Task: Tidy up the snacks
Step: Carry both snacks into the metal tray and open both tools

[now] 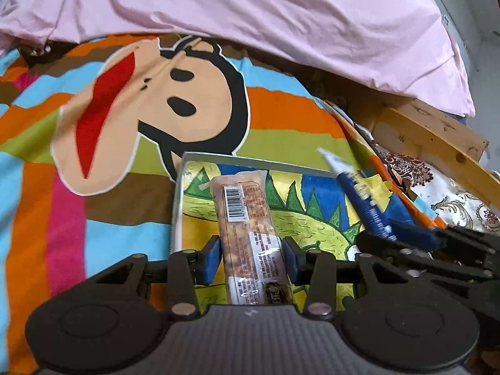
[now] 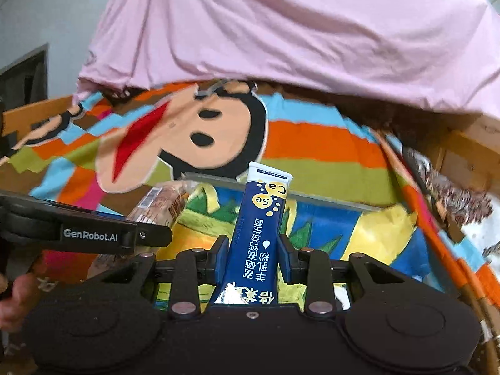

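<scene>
Both tools hang over the shallow tray (image 1: 178, 206) with the crayon-bright landscape picture in its bottom, and that tray lies on the striped bedspread (image 1: 281, 115) of the bed. The left tool (image 1: 253, 257) is clamped on a clear-wrapped snack bar (image 1: 247, 218), its blue pads pressing the wrapper from both sides; the bar sticks out forward over the tray's near half, barcode side up. The right tool (image 2: 252, 254) grips a dark blue sachet (image 2: 259, 218) with yellow circles and white print, which points up and away over the middle of the tray, its white sealed end reaching past the tray's far rim.

The two tools sit close side by side above the tray. From the right wrist view, the left tool's black side arm crosses the tray's left edge, with the snack bar poking out beyond it. From the left wrist view, the right tool and its sachet cover the tray's right corner.

Beyond the tray's far rim, a large cartoon monkey face (image 1: 162, 103) is printed on the bedspread. Further back, a rumpled pink sheet (image 1: 281, 15) overhangs the bedspread. To the right of the tray a wooden bed rail (image 1: 437, 143) runs at a slant, with a brown-and-white patterned cloth (image 1: 443, 187) beside it. A hand (image 2: 12, 300) shows at the lower left of the right wrist view.
</scene>
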{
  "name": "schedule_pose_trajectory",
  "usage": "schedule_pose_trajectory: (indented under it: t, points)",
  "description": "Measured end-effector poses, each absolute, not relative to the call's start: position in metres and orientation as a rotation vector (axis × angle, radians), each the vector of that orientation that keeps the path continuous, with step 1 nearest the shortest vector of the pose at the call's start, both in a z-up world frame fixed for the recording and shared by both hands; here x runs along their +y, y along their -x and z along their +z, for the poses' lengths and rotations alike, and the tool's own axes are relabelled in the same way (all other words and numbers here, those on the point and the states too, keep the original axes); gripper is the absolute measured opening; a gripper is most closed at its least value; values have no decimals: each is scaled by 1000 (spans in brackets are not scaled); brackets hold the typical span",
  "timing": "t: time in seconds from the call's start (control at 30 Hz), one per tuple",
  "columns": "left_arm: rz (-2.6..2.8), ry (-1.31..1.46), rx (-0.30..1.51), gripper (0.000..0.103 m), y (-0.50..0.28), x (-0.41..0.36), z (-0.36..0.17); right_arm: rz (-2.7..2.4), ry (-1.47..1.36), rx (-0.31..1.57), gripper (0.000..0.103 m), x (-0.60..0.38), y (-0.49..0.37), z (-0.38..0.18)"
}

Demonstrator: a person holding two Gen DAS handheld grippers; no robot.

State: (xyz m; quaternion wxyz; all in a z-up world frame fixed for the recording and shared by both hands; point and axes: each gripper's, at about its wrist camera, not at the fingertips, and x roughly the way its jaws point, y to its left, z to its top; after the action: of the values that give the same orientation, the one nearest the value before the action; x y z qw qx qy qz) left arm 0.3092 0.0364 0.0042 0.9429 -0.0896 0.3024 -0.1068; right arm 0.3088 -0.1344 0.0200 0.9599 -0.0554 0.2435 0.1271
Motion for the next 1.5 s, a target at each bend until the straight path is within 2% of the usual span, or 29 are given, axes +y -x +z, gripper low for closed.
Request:
schedule_pose_trajectory:
  t: [0.4,0.73,0.9,0.97,1.03,1.17,1.27,1.4,1.5]
  points:
    - [-191,137,655,46,-329,28,-23,236,169,632,35,-126,-335,-25]
    - [-198,138,653,46,-325,26,-22,237,181,663,39,-125,-336,-31]
    - [-197,181,608,60,-313,34,-13,230,178,637,53,-132,-328,-20]
    - [-198,200,582,70,-306,37,-8,227,164,617,57,-137,-321,-13]
    - [-200,206,555,75,-297,39,-2,223,155,587,62,-142,-312,-4]
    - [-185,198,489,92,-277,41,13,223,134,513,81,-150,-292,16]
    - [-170,200,453,101,-263,43,23,217,108,465,88,-155,-278,31]
    - [-156,222,424,102,-243,48,35,215,63,396,101,-162,-256,47]
    - [-150,232,407,102,-226,51,42,216,36,335,102,-166,-237,58]
